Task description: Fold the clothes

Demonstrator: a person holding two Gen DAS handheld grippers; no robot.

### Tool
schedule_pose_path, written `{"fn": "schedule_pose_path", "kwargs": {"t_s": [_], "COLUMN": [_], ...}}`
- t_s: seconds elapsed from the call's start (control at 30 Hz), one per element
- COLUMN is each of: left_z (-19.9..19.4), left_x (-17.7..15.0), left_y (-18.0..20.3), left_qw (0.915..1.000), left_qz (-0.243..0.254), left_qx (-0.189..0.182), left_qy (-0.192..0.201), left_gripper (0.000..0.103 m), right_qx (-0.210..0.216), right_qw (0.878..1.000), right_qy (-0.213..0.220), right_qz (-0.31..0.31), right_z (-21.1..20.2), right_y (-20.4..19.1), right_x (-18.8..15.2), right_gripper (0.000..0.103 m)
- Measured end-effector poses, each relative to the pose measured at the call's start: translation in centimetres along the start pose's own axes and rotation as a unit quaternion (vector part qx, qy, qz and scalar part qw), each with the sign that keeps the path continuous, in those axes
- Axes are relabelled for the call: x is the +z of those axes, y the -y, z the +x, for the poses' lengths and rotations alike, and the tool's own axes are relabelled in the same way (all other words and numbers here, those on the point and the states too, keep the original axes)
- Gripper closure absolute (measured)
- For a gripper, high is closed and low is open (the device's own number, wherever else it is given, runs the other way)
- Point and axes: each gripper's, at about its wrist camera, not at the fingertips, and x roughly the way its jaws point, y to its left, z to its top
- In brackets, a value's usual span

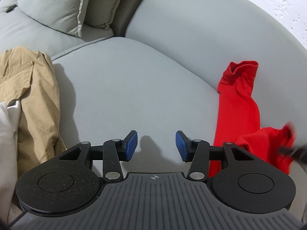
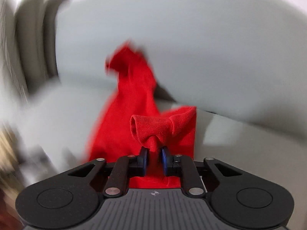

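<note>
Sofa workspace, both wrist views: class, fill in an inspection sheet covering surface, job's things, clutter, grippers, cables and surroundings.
Surface: pale grey sofa seat cushion, bare in the middle.
Job's things: crumpled red knit garment at the cushion's right edge; tan cotton garment heaped at left.
Clutter: white cloth at far left.
Grippers: left gripper open, empty; right gripper pinching a red fold.
Cables: nothing seen.
Surroundings: grey throw pillows, speckled white wall.

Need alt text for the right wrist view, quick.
The right gripper is shut on a bunched fold of a red garment, which trails away across a pale grey sofa. The surroundings are smeared by motion blur.
</note>
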Motion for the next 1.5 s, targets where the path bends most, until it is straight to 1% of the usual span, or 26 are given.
{"fn": "schedule_pose_path", "kwargs": {"t_s": [0.03, 0.07, 0.1, 0.17, 0.23, 0.3, 0.4, 0.47, 0.5, 0.57, 0.63, 0.77, 0.83, 0.9, 0.93, 0.97, 1.03, 1.1, 1.17, 1.2, 1.3, 1.37, 1.4, 1.43, 1.47, 1.5], "left_z": [0.0, -0.1, -0.1, -0.1, -0.1, -0.1, 0.2, 0.4, 0.5, 0.7, 0.7, 0.8, 0.7, 0.6, 0.6, 0.5, 0.3, 0.1, -0.1, -0.4, -0.9, -1.1, -1.2, -1.2, -1.2, -1.1], "left_x": [0.0, -0.1, -0.1, -0.2, -0.3, -0.2, -0.1, 0.0, 0.0, 0.2, 0.2, 0.1, 0.1, 0.1, 0.1, 0.1, 0.1, 0.1, 0.2, 0.2, 0.4, 0.6, 0.7, 0.7, 0.8, 0.9], "left_y": [0.0, 0.0, 0.0, 0.0, 0.0, 0.0, -0.3, -0.4, -0.5, -0.6, -0.7, -0.8, -0.7, -0.5, -0.4, -0.4, -0.3, -0.2, -0.1, 0.0, 0.1, 0.1, 0.1, 0.1, 0.0, -0.2], "left_qw": [1.0, 1.0, 1.0, 1.0, 1.0, 1.0, 1.0, 0.9999, 0.9999, 0.9999, 0.9999, 0.9998, 0.9998, 0.9999, 0.9999, 0.9999, 1.0, 1.0, 1.0, 1.0, 0.9998, 0.9996, 0.9995, 0.9994, 0.9992, 0.9989], "left_qz": [0.0, 0.0, 0.0, -0.001, -0.002, -0.003, -0.008, -0.011, -0.011, -0.013, -0.015, -0.016, -0.014, -0.01, -0.009, -0.007, -0.006, -0.004, -0.001, 0.001, 0.007, 0.013, 0.016, 0.018, 0.017, 0.011], "left_qx": [0.0, -0.001, -0.001, -0.001, 0.0, -0.001, 0.0, -0.001, -0.001, -0.003, -0.003, -0.005, -0.006, -0.007, -0.006, -0.005, -0.004, -0.005, -0.006, -0.008, -0.016, -0.025, -0.029, -0.031, -0.035, -0.042], "left_qy": [0.0, 0.001, 0.001, 0.002, 0.003, 0.004, 0.0, -0.003, -0.004, -0.007, -0.007, -0.009, -0.008, -0.008, -0.007, -0.006, -0.002, 0.001, 0.003, 0.005, 0.006, 0.003, 0.001, -0.002, -0.008, -0.015], "left_gripper": [0.053, 0.053, 0.053, 0.053, 0.053, 0.053, 0.053, 0.053, 0.053, 0.053, 0.053, 0.053, 0.053, 0.053, 0.053, 0.053, 0.053, 0.053, 0.053, 0.053, 0.053, 0.053, 0.053, 0.053, 0.053, 0.054], "right_qx": [0.032, 0.067, 0.101, 0.143, 0.164, 0.165, 0.144, 0.116, 0.106, 0.069, 0.044, 0.028, 0.039, 0.035, 0.029, 0.025, 0.018, 0.007, -0.016, -0.022, -0.037, -0.035, -0.032, -0.027, -0.025, -0.025], "right_qw": [0.998, 0.992, 0.982, 0.96, 0.943, 0.94, 0.949, 0.963, 0.966, 0.978, 0.982, 0.987, 0.989, 0.991, 0.992, 0.993, 0.994, 0.994, 0.992, 0.991, 0.989, 0.991, 0.992, 0.995, 0.995, 0.995], "right_qy": [0.015, 0.027, 0.037, 0.057, 0.077, 0.092, 0.103, 0.1, 0.098, 0.091, 0.085, 0.083, 0.066, 0.052, 0.058, 0.066, 0.081, 0.103, 0.127, 0.131, 0.138, 0.124, 0.111, 0.071, 0.042, 0.026], "right_qz": [0.053, 0.106, 0.157, 0.232, 0.278, 0.285, 0.259, 0.223, 0.213, 0.176, 0.161, 0.138, 0.127, 0.116, 0.105, 0.091, 0.071, 0.046, 0.01, 0.001, -0.029, -0.041, -0.047, -0.068, -0.086, -0.096], "right_z": [-0.9, -1.4, -1.7, -1.6, -1.0, 0.0, 3.0, 6.0, 7.0, 10.0, 11.9, 13.7, 14.0, 13.8, 12.8, 11.9, 10.2, 7.8, 4.8, 4.6, 0.8, -1.0, -0.6, -0.6, -0.1, 0.0], "right_y": [0.9, 1.6, 2.3, 2.6, 1.7, 0.2, -3.6, -6.3, -7.0, -8.5, -8.8, -7.9, -7.5, -7.4, -7.6, -7.8, -8.0, -8.1, -8.0, -7.7, -7.1, -6.6, -6.4, -6.4, -6.6, -6.7], "right_x": [1.1, 1.9, 2.6, 3.6, 4.4, 5.5, 8.3, 10.2, 10.6, 11.3, 11.2, 10.7, 10.7, 11.1, 11.4, 11.6, 12.0, 12.5, 12.9, 12.9, 12.4, 10.9, 10.4, 8.4, 6.5, 5.3], "right_gripper": [0.089, 0.089, 0.089, 0.089, 0.089, 0.089, 0.088, 0.088, 0.088, 0.088, 0.088, 0.088, 0.08, 0.055, 0.051, 0.045, 0.04, 0.03, 0.026, 0.024, 0.024, 0.024, 0.028, 0.031, 0.042, 0.05]}}
